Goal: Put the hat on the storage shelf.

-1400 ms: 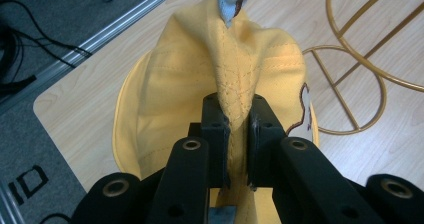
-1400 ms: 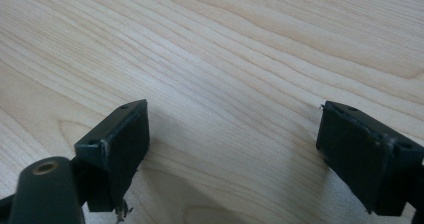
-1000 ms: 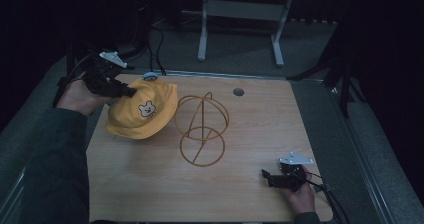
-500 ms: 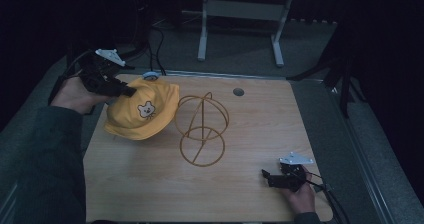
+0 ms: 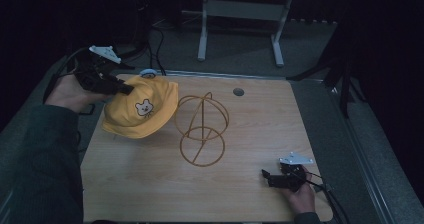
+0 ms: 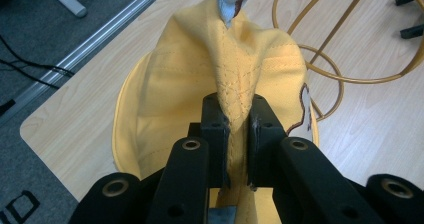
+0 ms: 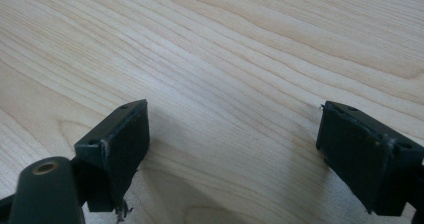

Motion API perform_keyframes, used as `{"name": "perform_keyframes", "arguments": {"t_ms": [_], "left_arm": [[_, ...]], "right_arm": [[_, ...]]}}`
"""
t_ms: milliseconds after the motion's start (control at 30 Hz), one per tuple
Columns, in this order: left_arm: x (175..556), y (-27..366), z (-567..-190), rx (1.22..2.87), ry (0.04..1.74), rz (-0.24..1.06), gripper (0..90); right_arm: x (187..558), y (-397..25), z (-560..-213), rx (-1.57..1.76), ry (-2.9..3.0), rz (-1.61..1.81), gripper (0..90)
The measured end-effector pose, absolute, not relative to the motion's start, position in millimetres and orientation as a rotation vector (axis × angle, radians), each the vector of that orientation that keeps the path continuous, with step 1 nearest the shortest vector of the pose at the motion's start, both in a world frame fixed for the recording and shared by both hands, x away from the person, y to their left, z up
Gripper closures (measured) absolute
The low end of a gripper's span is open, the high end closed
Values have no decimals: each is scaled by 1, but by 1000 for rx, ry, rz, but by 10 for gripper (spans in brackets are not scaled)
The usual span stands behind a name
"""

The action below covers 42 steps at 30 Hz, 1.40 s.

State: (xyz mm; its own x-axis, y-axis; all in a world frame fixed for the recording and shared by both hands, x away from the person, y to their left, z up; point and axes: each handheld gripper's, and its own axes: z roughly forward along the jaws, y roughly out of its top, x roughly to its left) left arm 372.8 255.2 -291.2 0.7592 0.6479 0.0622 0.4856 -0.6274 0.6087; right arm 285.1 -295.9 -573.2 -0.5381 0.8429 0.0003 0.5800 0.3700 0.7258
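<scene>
A yellow bucket hat (image 5: pixel 142 109) with a bear face hangs lifted over the table's back left, held by a pinched fold of its crown. My left gripper (image 5: pixel 124 89) is shut on that fold, and in the left gripper view the yellow hat (image 6: pixel 215 79) bunches between the two black jaws of the gripper (image 6: pixel 235 119). Right of the hat stands a gold wire stand (image 5: pixel 201 129), a round base with a wire dome. My right gripper (image 5: pixel 265 176) rests low at the table's front right, open (image 7: pixel 232 134) over bare wood.
The wooden table (image 5: pixel 250 129) has a small round grommet (image 5: pixel 238 91) near its back edge. A metal frame (image 5: pixel 240 14) stands on the floor behind. Cables trail at the back left and from the right gripper.
My left gripper has lifted the hat slightly higher and towards the back left. The right gripper has stayed where it was.
</scene>
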Motion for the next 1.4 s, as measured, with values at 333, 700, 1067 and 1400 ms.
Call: {"name": "perform_keyframes", "arguments": {"t_ms": [333,700,1067,1400], "left_arm": [[370,255,-285,2361,823,369,809],[364,261,-277,2341,808,383,809],[359,267,-271,2307,787,381,809],[358,263,-269,2295,762,381,809]], "right_arm": [[285,-296,-573,1241,2265,974,136],[285,-296,-573,1241,2265,974,136],[285,-296,-573,1241,2265,974,136],[285,-296,-573,1241,2264,974,136]]}}
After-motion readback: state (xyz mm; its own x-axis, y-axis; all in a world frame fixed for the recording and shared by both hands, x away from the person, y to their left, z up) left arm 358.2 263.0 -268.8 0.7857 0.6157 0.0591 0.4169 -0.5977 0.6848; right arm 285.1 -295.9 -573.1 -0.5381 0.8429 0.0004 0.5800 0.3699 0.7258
